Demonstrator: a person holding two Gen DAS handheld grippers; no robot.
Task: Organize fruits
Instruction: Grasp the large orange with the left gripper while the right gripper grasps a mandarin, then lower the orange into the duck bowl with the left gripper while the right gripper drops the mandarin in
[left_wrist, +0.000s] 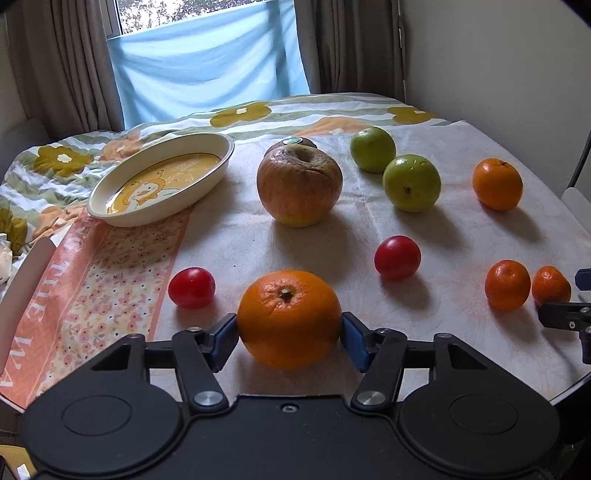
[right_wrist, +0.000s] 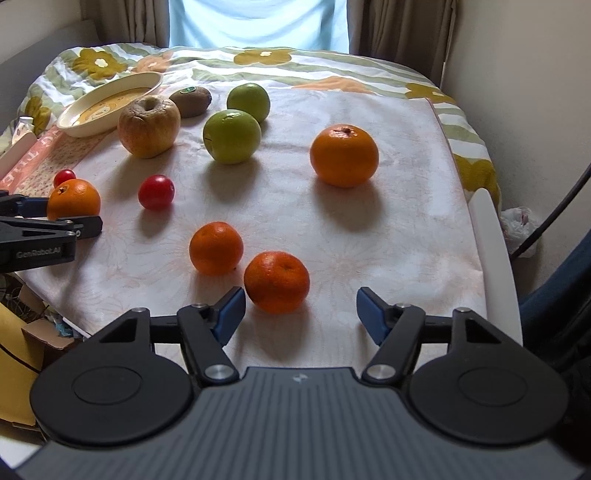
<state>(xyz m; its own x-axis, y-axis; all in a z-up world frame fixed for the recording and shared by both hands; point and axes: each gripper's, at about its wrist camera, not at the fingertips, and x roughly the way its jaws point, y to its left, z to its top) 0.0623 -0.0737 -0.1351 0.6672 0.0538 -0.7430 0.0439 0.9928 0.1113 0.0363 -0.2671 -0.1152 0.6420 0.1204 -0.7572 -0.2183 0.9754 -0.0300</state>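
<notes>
My left gripper (left_wrist: 289, 330) is shut on a large orange (left_wrist: 289, 318) that rests on the cloth; it also shows in the right wrist view (right_wrist: 74, 199). My right gripper (right_wrist: 301, 314) is open and empty, with a mandarin (right_wrist: 277, 281) just ahead of its left finger and a second mandarin (right_wrist: 216, 248) beside it. An oval cream dish (left_wrist: 162, 177) with a duck print stands at the back left. A wrinkled apple (left_wrist: 299, 182), two green apples (left_wrist: 412, 182) (left_wrist: 373, 148), another orange (left_wrist: 497, 184), a kiwi (right_wrist: 191, 100) and two red tomatoes (left_wrist: 397, 257) (left_wrist: 192, 287) lie loose.
The fruit lies on a pale cloth over a flowered quilt (right_wrist: 266, 59). A wall (right_wrist: 524, 92) runs along the right; curtains and a blue sheet (left_wrist: 207, 62) hang behind. A white chair edge (right_wrist: 495, 251) and boxes (right_wrist: 33, 332) flank the near side.
</notes>
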